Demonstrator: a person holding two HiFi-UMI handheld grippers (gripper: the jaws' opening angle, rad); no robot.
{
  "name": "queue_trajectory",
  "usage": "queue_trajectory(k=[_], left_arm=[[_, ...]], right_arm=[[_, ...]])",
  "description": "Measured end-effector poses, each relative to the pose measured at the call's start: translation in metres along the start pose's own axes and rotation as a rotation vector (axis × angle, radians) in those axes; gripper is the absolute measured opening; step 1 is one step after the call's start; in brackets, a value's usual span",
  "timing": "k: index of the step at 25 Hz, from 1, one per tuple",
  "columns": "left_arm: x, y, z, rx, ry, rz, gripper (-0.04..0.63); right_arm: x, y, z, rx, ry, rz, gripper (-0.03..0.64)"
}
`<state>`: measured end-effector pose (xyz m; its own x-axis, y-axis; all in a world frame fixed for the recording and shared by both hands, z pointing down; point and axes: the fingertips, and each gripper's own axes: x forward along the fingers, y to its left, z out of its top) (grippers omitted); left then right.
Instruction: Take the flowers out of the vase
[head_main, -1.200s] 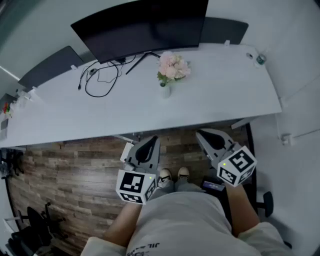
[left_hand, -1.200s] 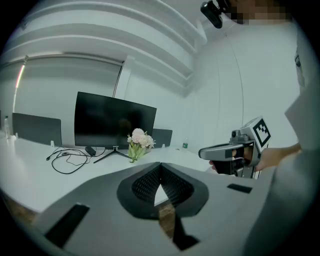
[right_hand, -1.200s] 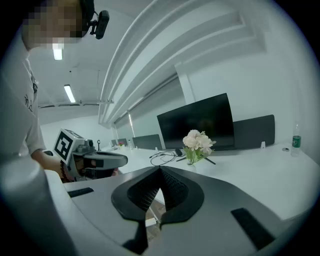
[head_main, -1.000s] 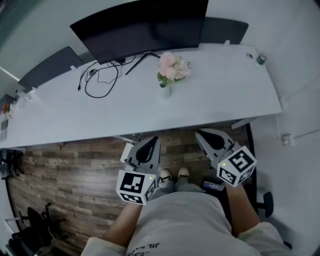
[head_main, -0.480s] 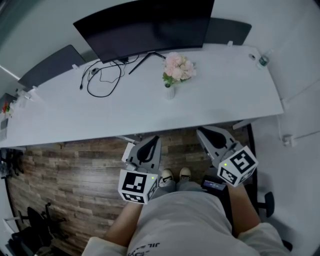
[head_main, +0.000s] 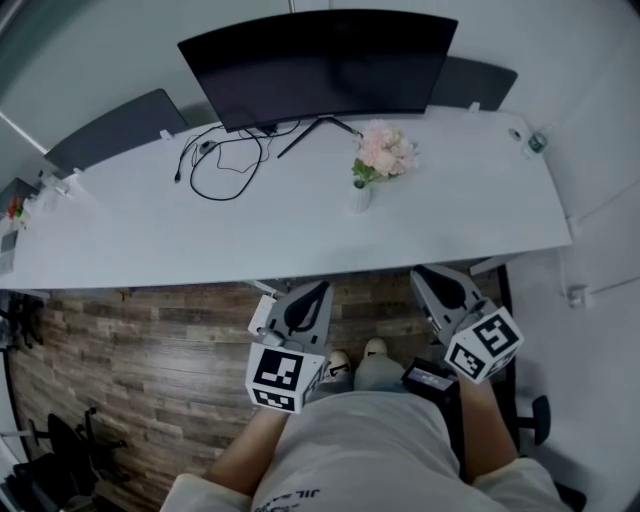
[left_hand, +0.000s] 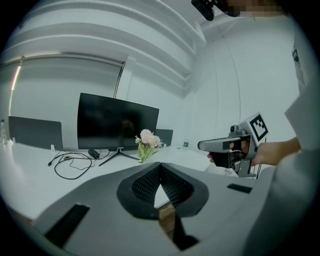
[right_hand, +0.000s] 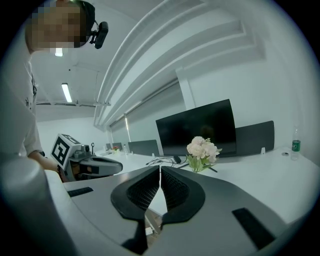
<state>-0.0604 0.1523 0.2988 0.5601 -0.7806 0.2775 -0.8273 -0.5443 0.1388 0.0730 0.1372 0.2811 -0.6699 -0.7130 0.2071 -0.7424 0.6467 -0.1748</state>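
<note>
Although the person had edged closer to the desk (head_main: 250, 232) since a second earlier, the left gripper (head_main: 317, 290) and right gripper (head_main: 426, 273) hung short of its edge, jaws together and empty, leaving the flowers (head_main: 386, 150) in the vase (head_main: 360, 198) by the monitor (head_main: 320, 65), untouched.

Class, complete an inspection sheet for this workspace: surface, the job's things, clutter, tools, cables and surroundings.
Surface: white desk, mostly bare.
Job's things: pink flowers standing in a small white vase, right of the desk's middle.
Clutter: small bottle at the desk's far right corner; small items at its left end, too small to tell.
Tools: left tool and right tool both shut, empty, held short of the desk's near edge.
Cables: black cable looped on the desk beside the monitor's stand.
Surroundings: dark panels behind the desk; wood-look floor.
</note>
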Motion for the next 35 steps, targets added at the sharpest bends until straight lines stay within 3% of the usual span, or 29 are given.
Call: queue_trajectory(k=[15,30,35], left_arm=[[0.044,0.021,0.010,-0.012,-0.008,-0.002,0.003],[0.136,0.045,0.042,-0.026,-0.005,0.068,0.003],[0.168,0.050,0.048,-0.069,-0.004,0.094,0.003]], right_arm=[[0.045,-0.022,0.005,0.005,0.018,0.054,0.032],[0.101,-0.107,0.031,0.005,0.047,0.154,0.032],[0.113,-0.124,0.023,0.036,0.068,0.207,0.032]])
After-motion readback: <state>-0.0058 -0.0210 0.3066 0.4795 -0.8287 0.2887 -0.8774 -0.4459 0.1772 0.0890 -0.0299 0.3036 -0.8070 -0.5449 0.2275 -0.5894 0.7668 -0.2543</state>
